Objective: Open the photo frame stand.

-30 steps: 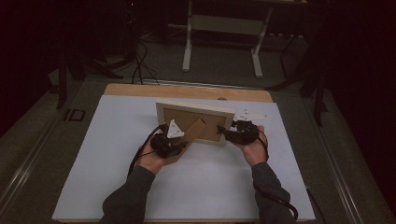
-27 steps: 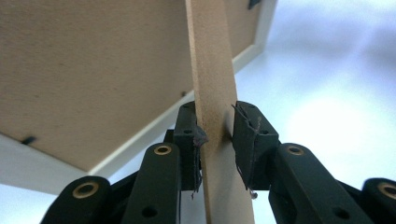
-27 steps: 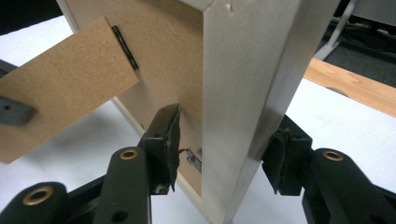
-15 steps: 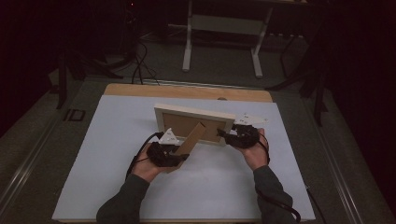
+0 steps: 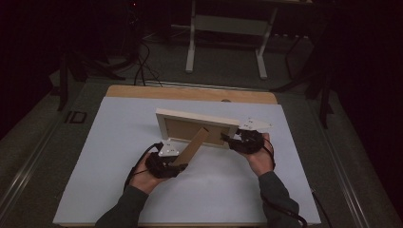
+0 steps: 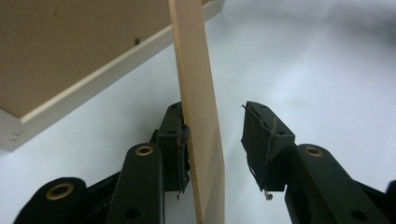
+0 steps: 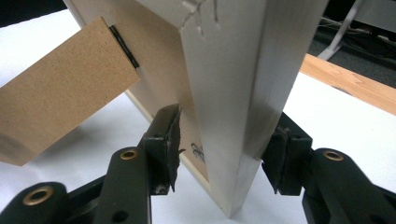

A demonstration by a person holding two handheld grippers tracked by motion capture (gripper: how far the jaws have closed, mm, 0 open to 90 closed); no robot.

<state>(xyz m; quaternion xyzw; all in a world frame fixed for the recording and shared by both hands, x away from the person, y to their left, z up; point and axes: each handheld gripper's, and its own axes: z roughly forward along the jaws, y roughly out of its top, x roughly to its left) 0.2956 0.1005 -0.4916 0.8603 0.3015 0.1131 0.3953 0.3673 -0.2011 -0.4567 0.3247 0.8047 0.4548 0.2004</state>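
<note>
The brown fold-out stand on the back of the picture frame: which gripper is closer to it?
Left. The left gripper has the stand between its open jaws, one pad touching it. The right gripper clamps the frame's side edge, apart from the stand.

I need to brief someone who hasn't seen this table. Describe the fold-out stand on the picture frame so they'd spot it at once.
Start at the white table top; near its middle the pale wooden picture frame stands upright, back toward the person. From that back the brown cardboard stand strip slopes down to the left gripper. It alone is slanted, narrow and brown.
</note>
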